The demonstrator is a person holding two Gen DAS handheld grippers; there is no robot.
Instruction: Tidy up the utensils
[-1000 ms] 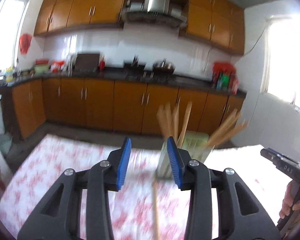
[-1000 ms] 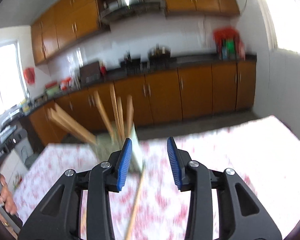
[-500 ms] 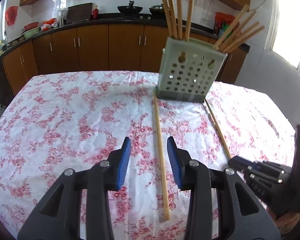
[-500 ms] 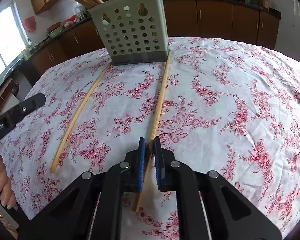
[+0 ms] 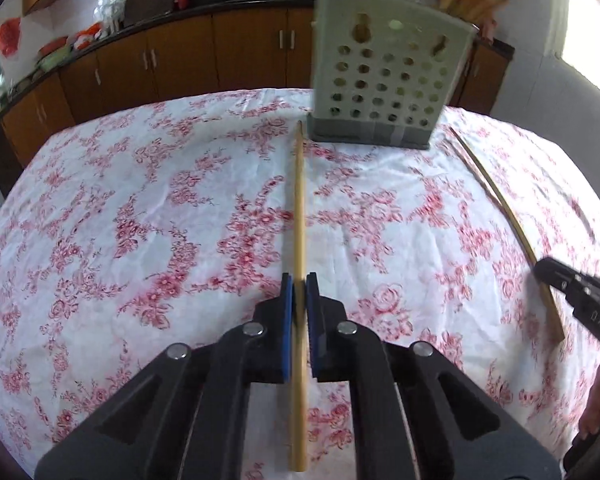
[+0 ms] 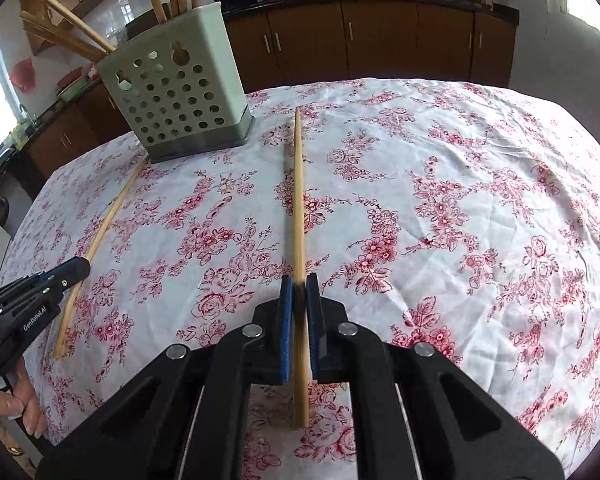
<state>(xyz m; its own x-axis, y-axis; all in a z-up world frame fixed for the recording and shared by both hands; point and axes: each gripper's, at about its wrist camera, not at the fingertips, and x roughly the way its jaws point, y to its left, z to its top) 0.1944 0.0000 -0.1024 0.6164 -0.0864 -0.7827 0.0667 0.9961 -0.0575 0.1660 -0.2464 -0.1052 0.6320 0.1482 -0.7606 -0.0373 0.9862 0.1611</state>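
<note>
We had the left gripper (image 5: 299, 280) clenched on one chopstick (image 5: 299, 208) and the right gripper (image 6: 299, 280) clenched on the other chopstick (image 6: 298, 184), each near its thick end. This kept both tips aimed toward the perforated holder (image 6: 180, 92) on the tablecloth (image 6: 460, 200), probably for insertion.

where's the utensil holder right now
The utensil holder stands upright at the far side of the table, upper left in the right wrist view, between the far tips of the two chopsticks held by the grippers.
</note>
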